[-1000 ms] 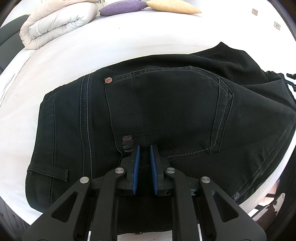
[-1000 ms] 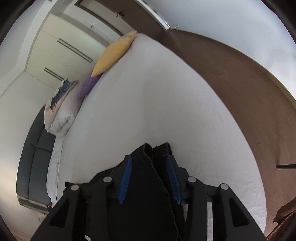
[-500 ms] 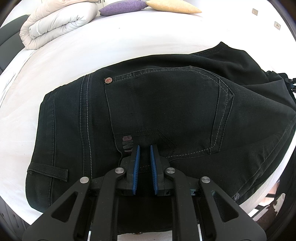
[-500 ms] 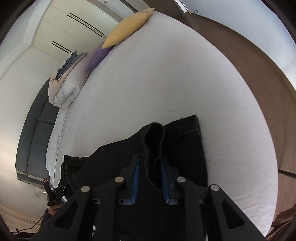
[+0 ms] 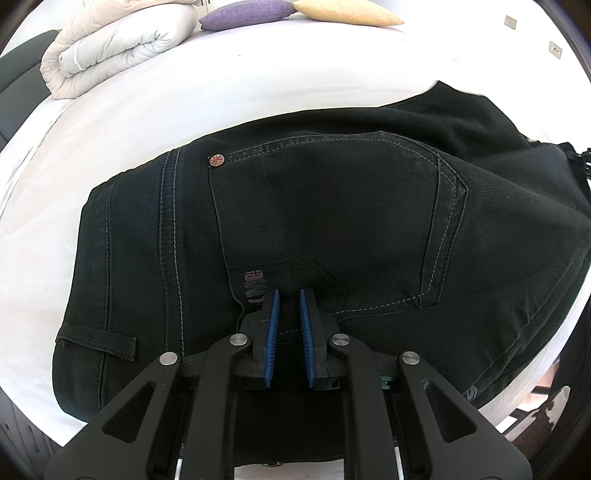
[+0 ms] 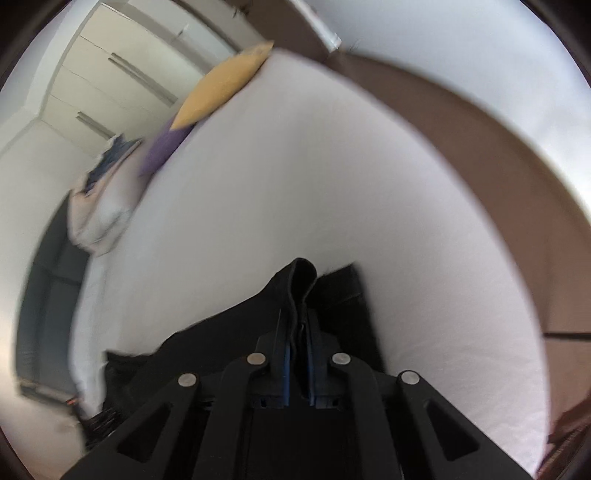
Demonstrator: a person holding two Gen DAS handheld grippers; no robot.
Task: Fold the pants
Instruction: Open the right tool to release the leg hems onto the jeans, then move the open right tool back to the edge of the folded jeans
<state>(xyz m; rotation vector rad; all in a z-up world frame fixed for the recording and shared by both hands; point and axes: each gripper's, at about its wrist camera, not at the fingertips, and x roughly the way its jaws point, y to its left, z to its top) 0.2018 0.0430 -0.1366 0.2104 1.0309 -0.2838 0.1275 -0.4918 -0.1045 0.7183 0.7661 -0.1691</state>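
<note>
Black pants (image 5: 325,221) lie on the white bed (image 5: 221,96), seat side up, with the back pocket and a copper rivet showing. My left gripper (image 5: 288,295) rests on the waist end of the pants, its blue pads nearly together with a narrow gap and no cloth between them. My right gripper (image 6: 299,325) is shut on a fold of the black pant leg (image 6: 301,273) and holds it lifted above the bed. The rest of the leg (image 6: 343,291) hangs and trails below it.
A rolled white duvet (image 5: 118,40), a purple pillow (image 5: 247,9) and a yellow pillow (image 5: 343,13) lie at the bed's head. A dark sofa (image 6: 51,280) stands beside the bed. Brown floor (image 6: 517,166) runs along the bed's far side.
My right gripper closed on the pant leg fold and has swung, with the view now blurred by motion. The far part of the pants shifted. The left gripper has stayed still.
</note>
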